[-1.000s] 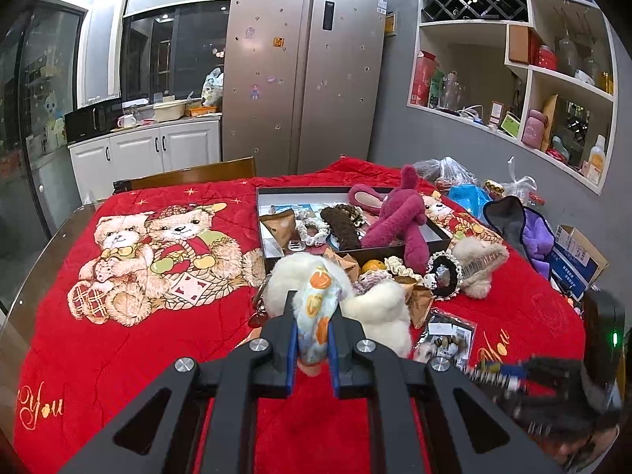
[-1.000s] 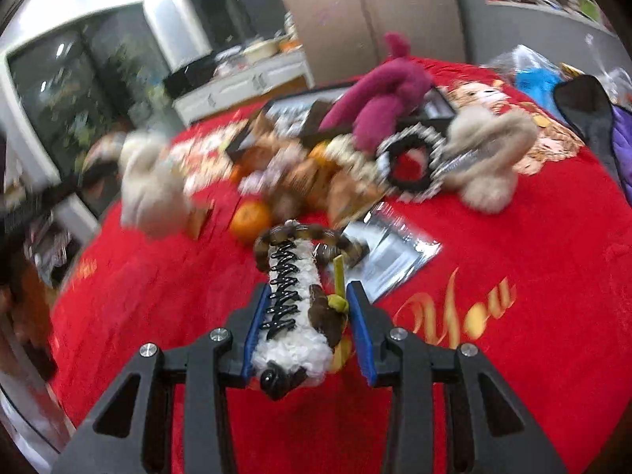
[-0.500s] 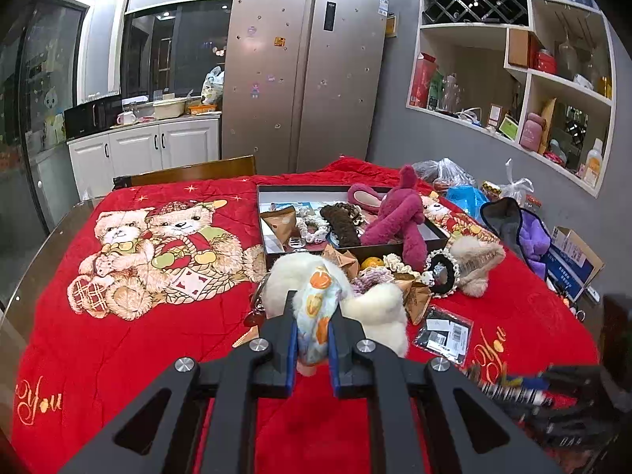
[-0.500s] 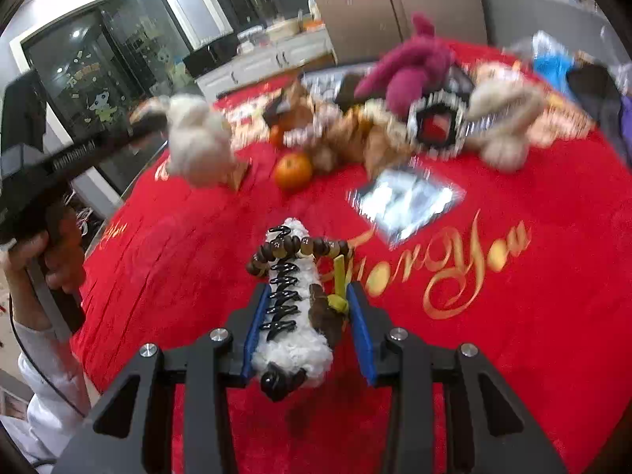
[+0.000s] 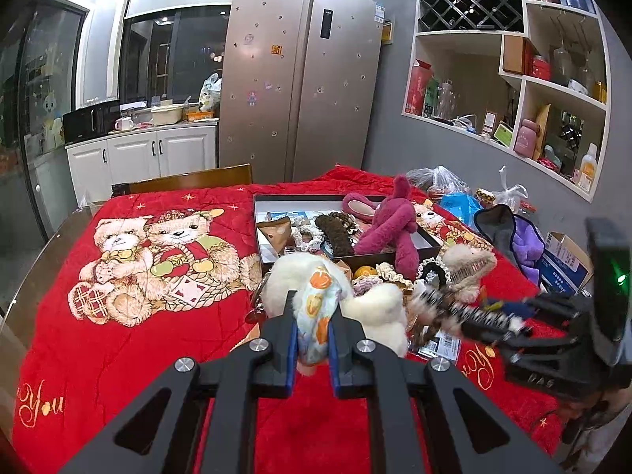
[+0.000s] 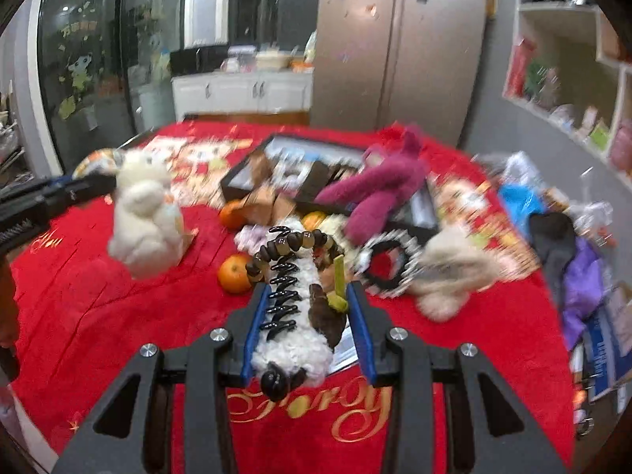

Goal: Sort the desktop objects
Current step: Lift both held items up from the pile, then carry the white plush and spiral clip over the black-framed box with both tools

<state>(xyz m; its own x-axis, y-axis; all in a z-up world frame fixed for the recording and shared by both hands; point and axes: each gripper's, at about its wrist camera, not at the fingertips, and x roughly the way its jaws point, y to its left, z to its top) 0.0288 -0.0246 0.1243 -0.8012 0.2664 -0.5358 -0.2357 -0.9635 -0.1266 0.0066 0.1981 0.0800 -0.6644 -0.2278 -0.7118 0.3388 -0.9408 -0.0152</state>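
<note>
**Both claws full, and everything in them was squishy**

The left gripper (image 5: pixel 312 330) was clenched on the printed cloth tag of a white plush toy (image 6: pixel 144 213), pads squeezed nearly together, with the toy dangling just above the red blanket (image 5: pixel 118 355). It looked light and floppy, so I'd guess no risk of crushing it, but thin fabric can slide out of a pinch. Grabbing the body instead would probably hold better.

The right gripper (image 6: pixel 304 316) was grasping a fluffy white hair clip bundle (image 6: pixel 294 316), also off the table: woolly fleece, a black coiled plastic spine and a loop of brown beads (image 6: pixel 294 243) at the far end (the beads hung free, so they could snag). It seemed soft in the middle and stiffer along the coil, with the pads pressing the fleece sides.

Beyond them sat the dark shallow box (image 5: pixel 428 239), partly filled, with a magenta plush (image 5: pixel 389 223) draped over its rim, plus two smooth round oranges (image 6: pixel 233 276) and a frilly scrunchie (image 6: pixel 389 262) on the blanket.
</note>
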